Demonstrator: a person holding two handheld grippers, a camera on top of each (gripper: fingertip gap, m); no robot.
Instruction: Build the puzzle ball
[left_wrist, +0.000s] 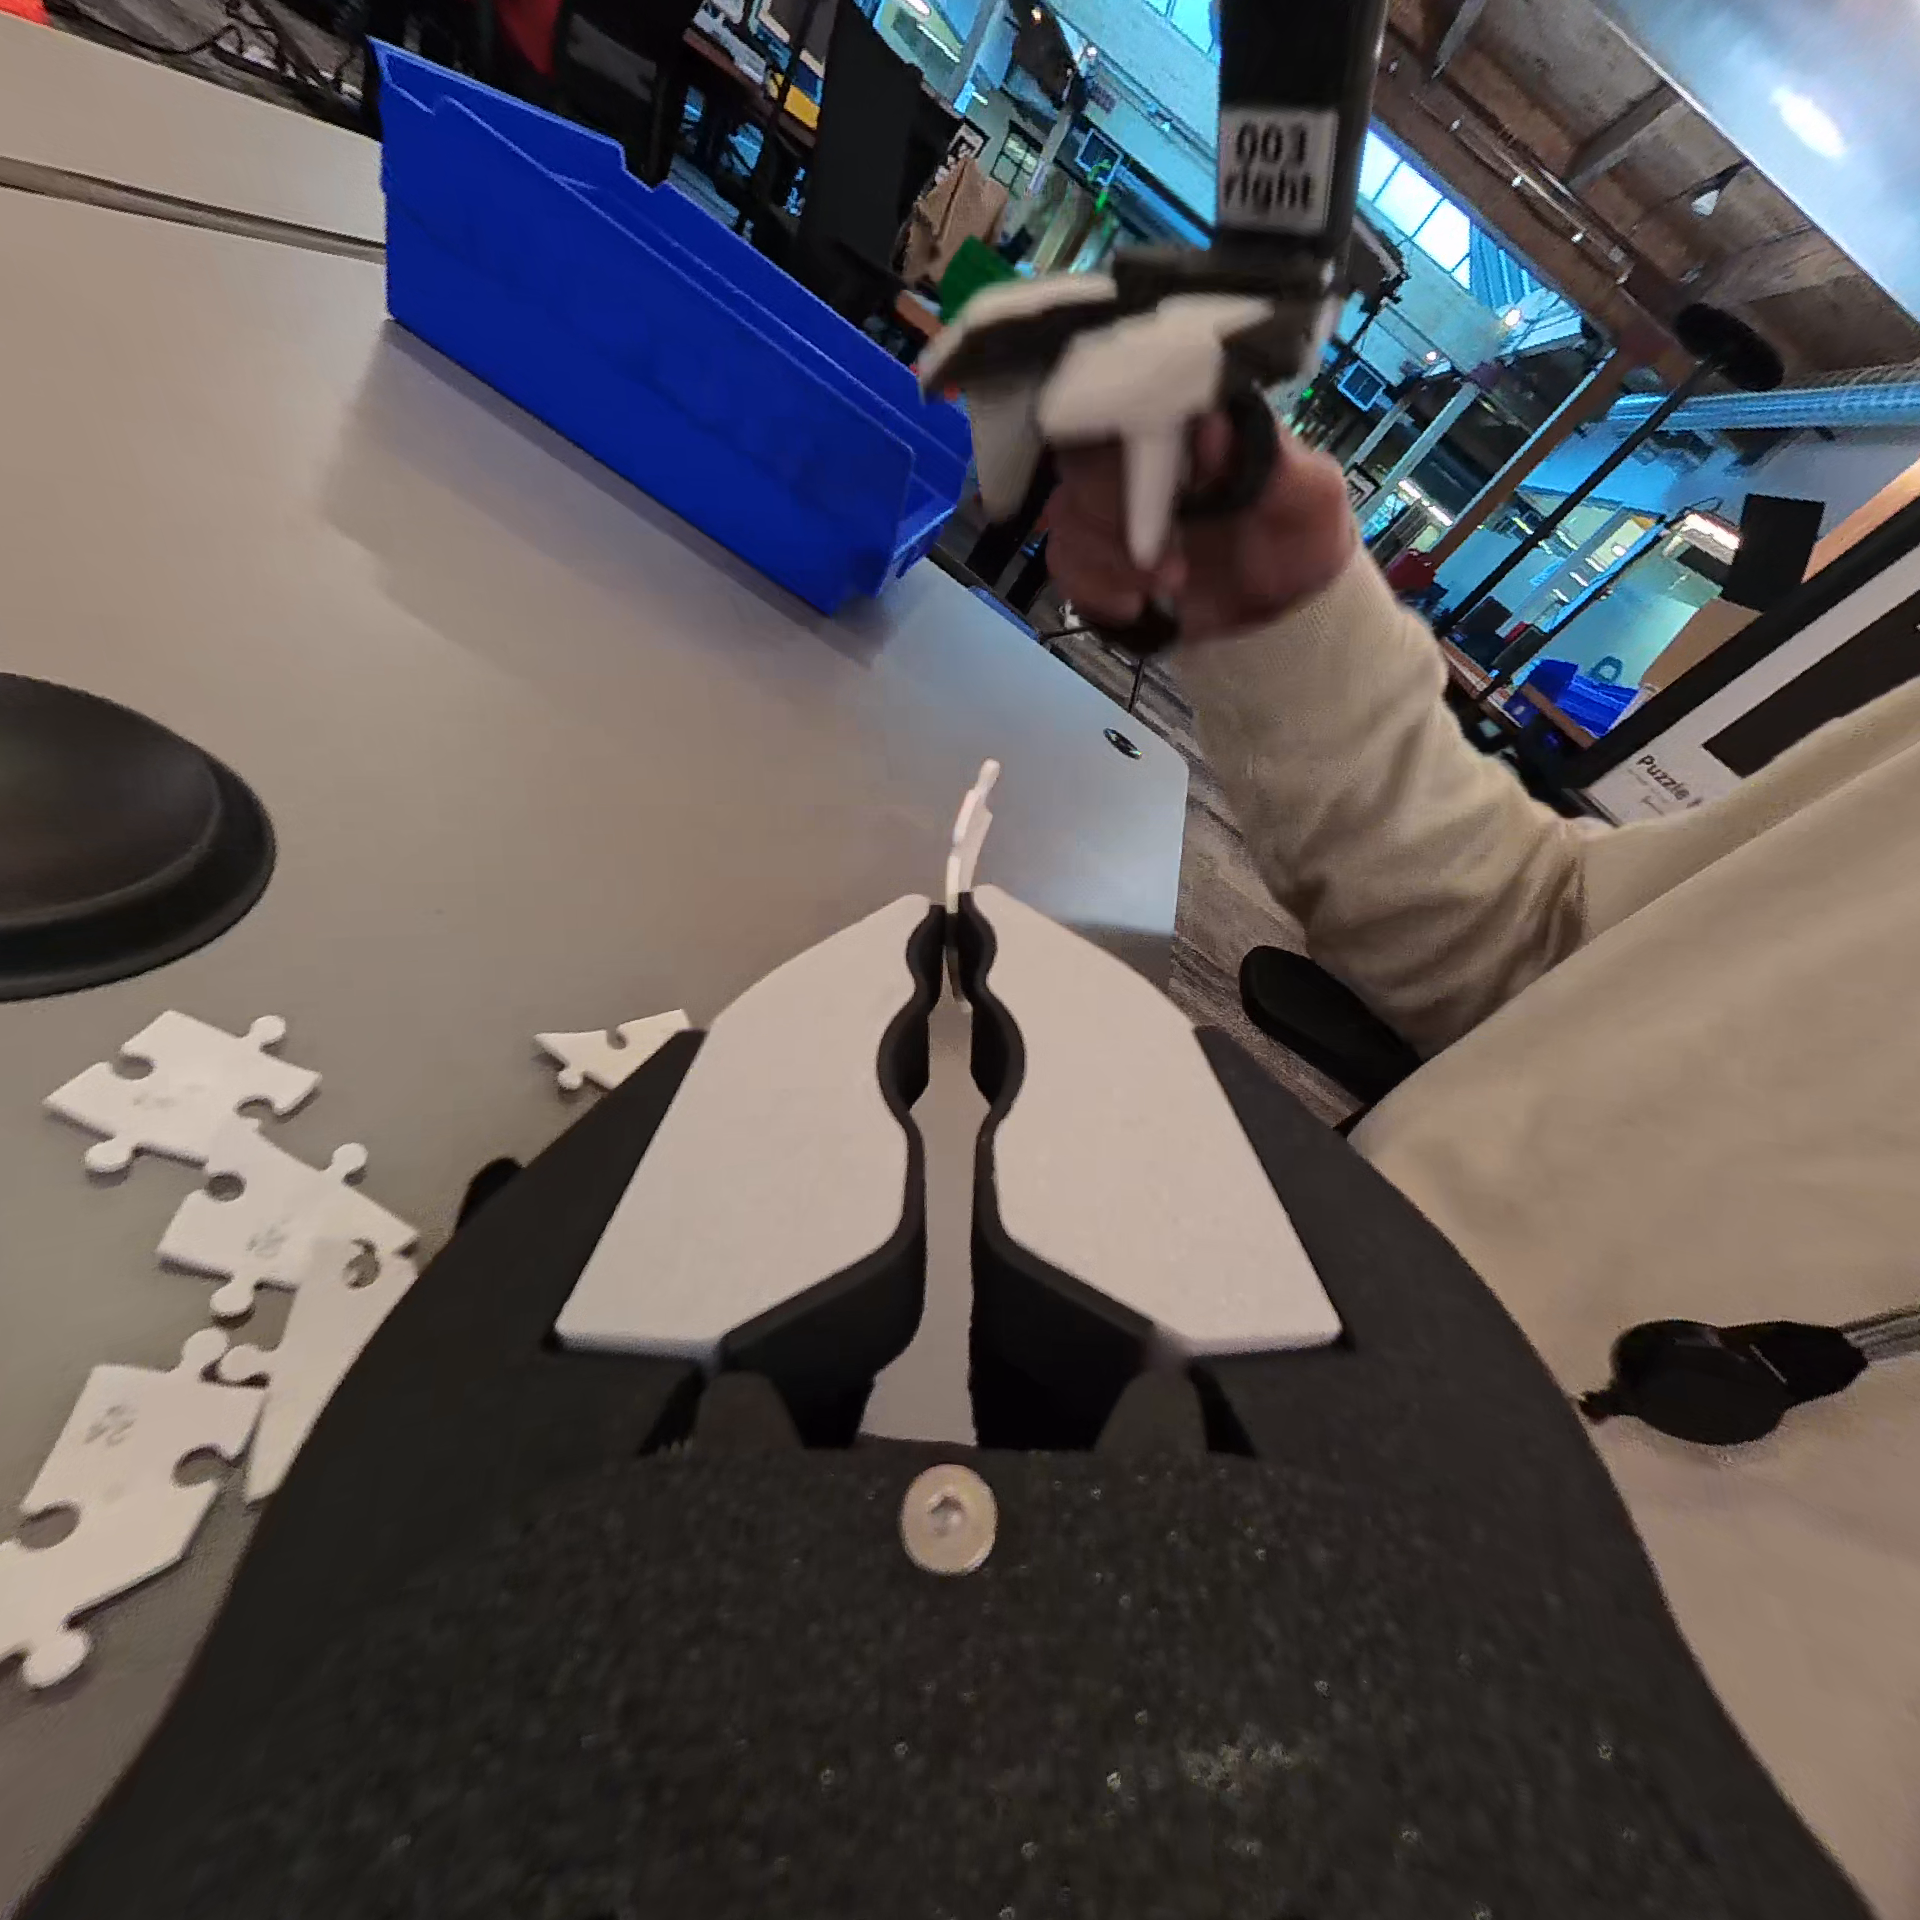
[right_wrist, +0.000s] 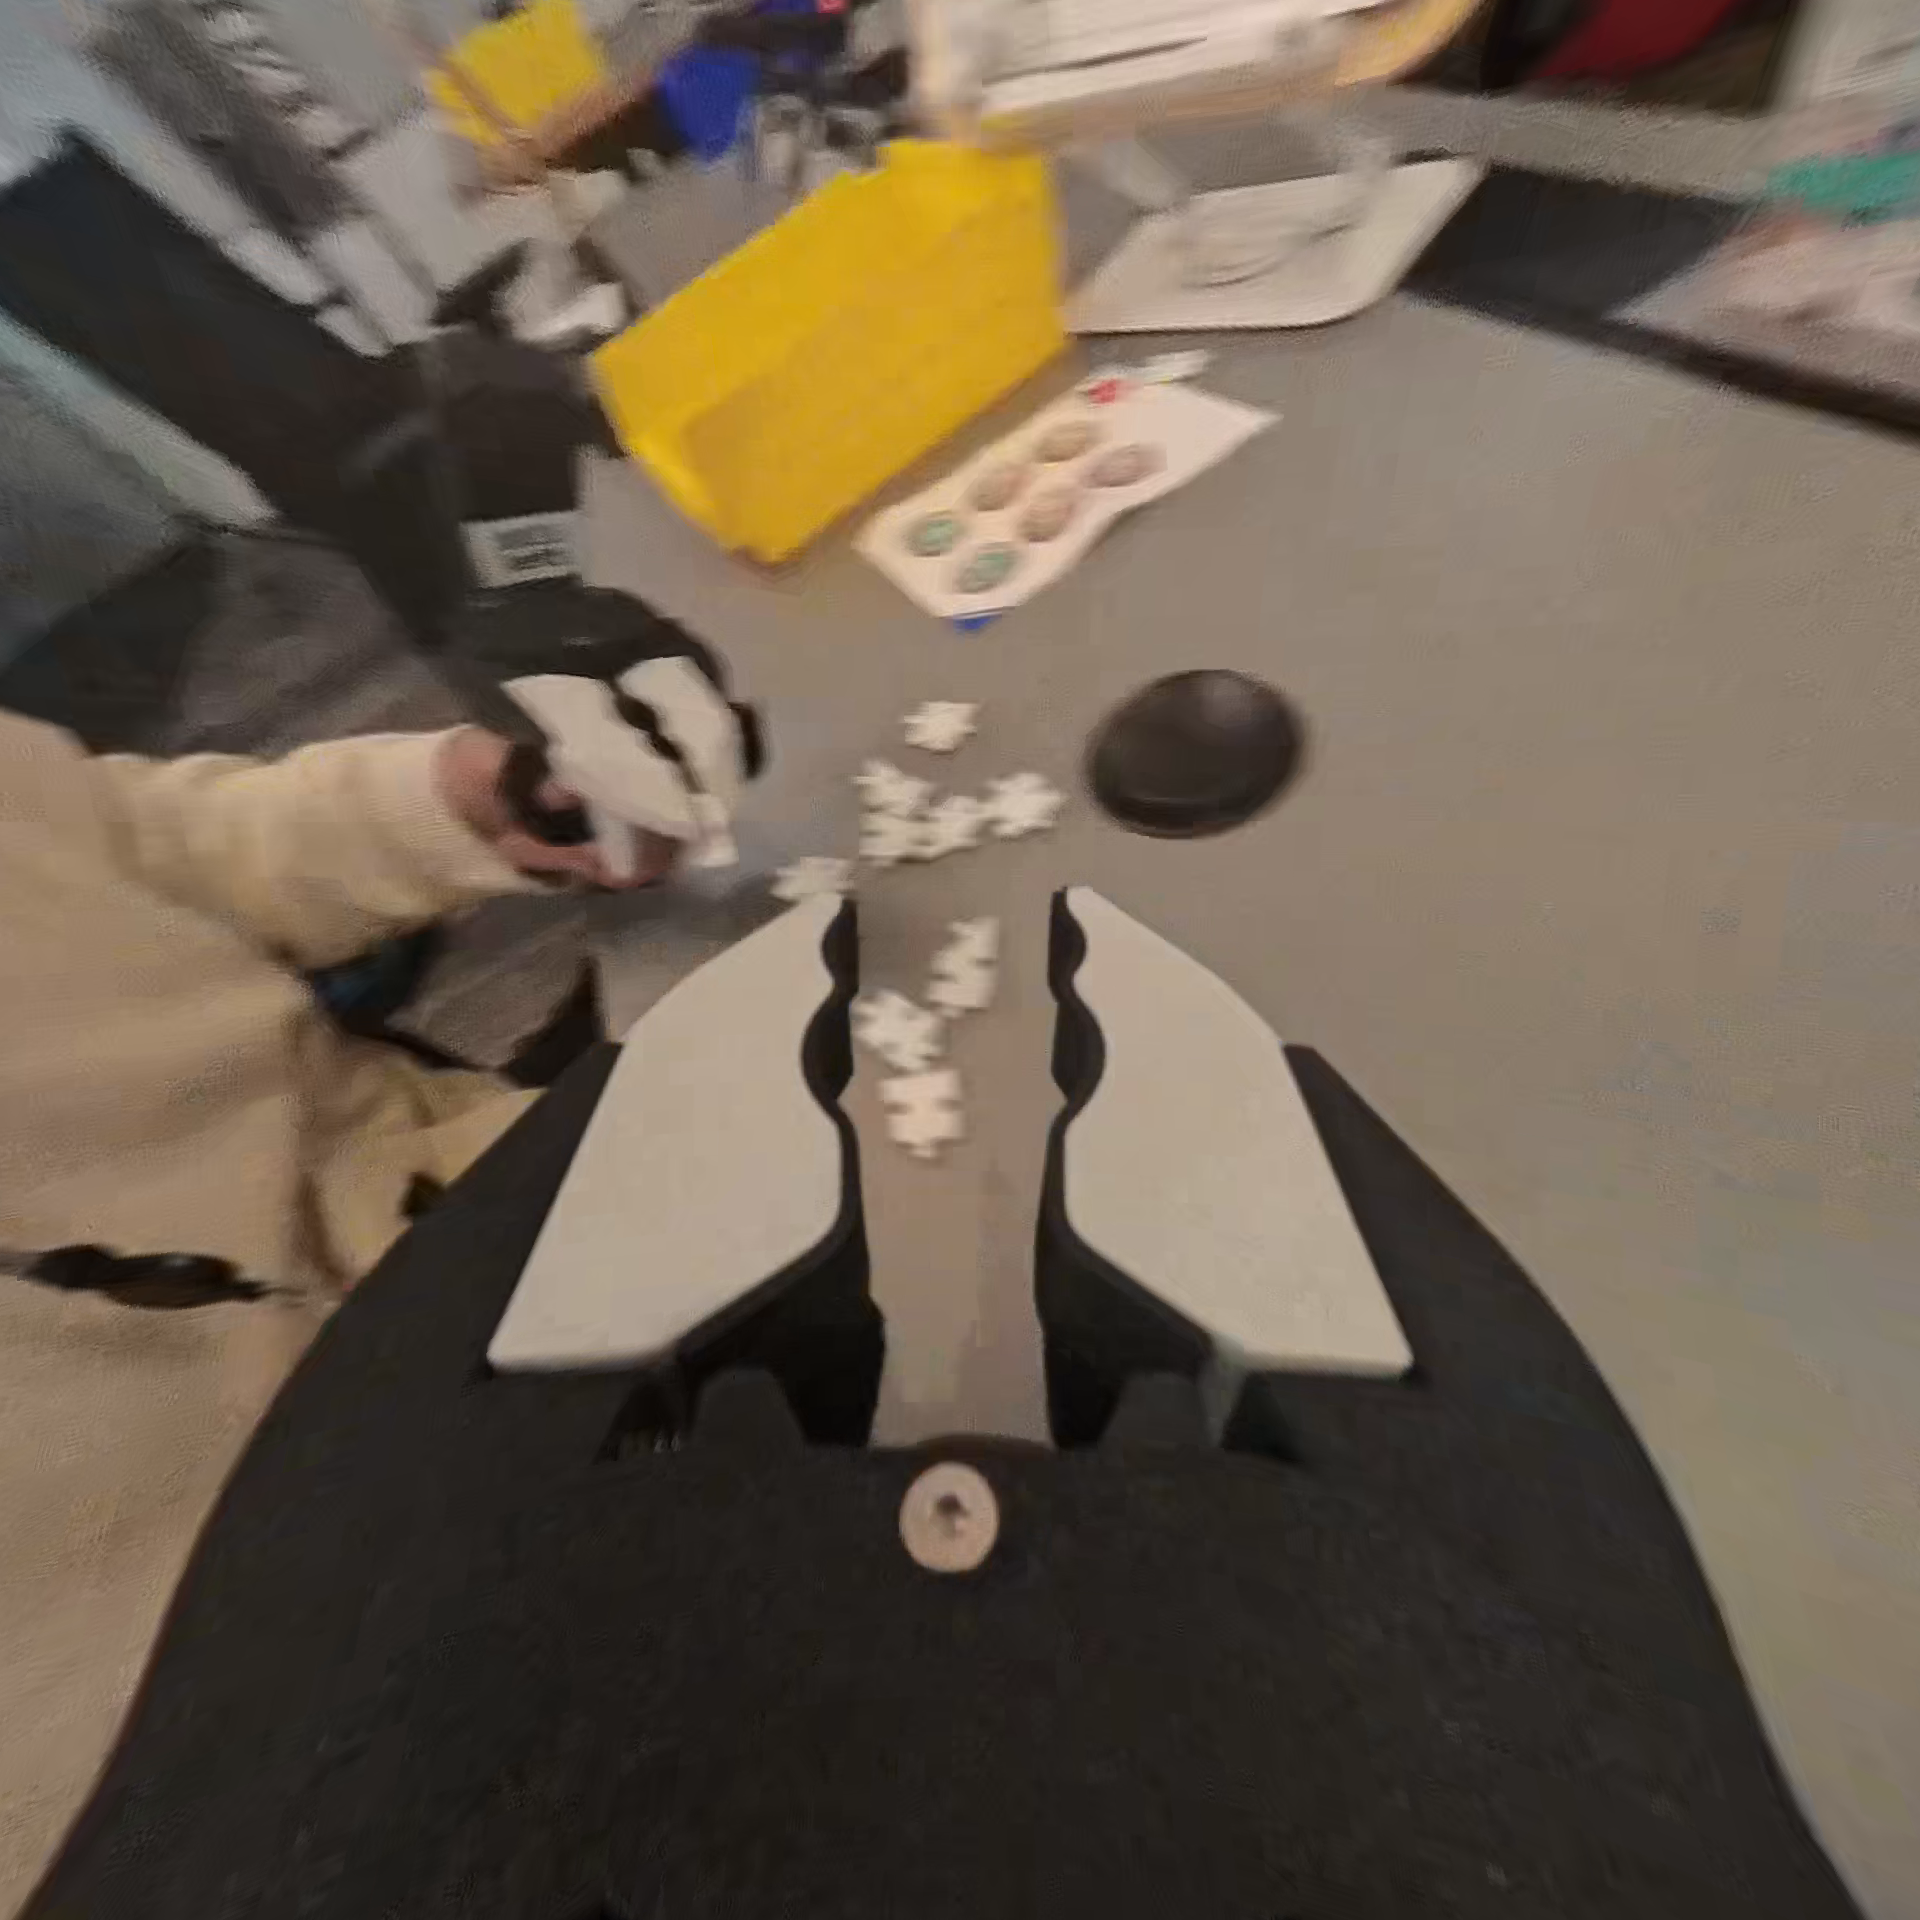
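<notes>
Between left tool tips, edge-on puzzle piece (right view blurred)

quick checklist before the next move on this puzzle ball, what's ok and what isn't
1. Left claw has a piece: ok. It is shut on a white puzzle piece held edge-on, sticking out past the tips.
2. Right claw free to take a piece: ok. It is open and holds nothing.
3. Loose pieces within reach: ok. Several lie flat on the grey table, some right below the right claw.
4. Black dish free: ok, nothing on it.
5. Which piece mates with the held one: cannot tell, the right wrist view is blurred.
6. Room between the claws: ok. The right one is raised well above the left.
</notes>
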